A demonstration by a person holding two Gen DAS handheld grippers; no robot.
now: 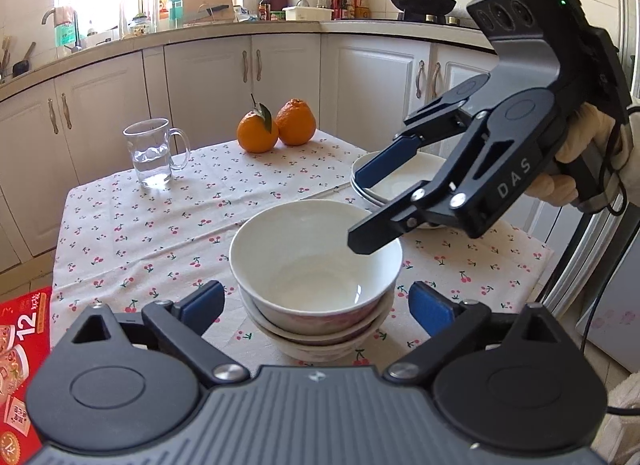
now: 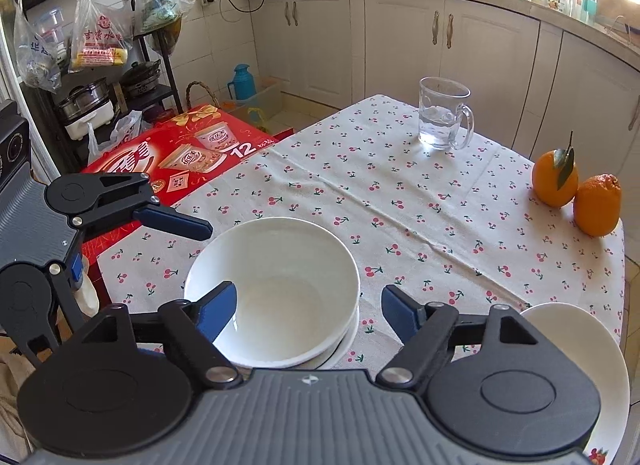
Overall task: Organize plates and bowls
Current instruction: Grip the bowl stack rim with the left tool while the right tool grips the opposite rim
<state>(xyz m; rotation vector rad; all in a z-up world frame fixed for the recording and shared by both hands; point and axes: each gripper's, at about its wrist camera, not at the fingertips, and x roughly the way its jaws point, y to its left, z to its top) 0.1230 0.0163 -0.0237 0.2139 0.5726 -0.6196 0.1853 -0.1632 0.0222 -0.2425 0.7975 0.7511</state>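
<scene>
**Now both hand-held grippers are free, with the bowls nested and the plates piled**

Plainly the stacking looks close to done. A stack of bowls [image 1: 316, 277] stands near the front edge of the surface [image 1: 160, 225]; three rims show, nested one inside the other, the top bowl white and empty. Toward the right edge sits a pile of plates [image 1: 384, 185], at least two, though the right tool hides much of it, so the count is unsure.

The left hand-held gripper [image 1: 316, 301] hangs just in front of the bowls with its jaws spread wide on either side of the stack, touching nothing. The right hand-held gripper [image 1: 366, 205] is tilted down over the far rim of the top bowl, one finger above the rim and the other above the plates; it too is spread and carries nothing. From the right wrist camera its fingers [image 2: 218, 311] straddle the near rim of the bowl, apart from it as far as can be judged.

Off to the far side stand a glass mug [image 1: 154, 155] with water and two oranges [image 1: 276, 127] at the far edge; a red box [image 2: 176, 153] lies beyond the left edge.

My judgement: either a final check, or the next move is to grip the bowl stack by its rim and shift it beside the plates. That calls for a firm, level pinch, since nested bowls can slip or tip.
</scene>
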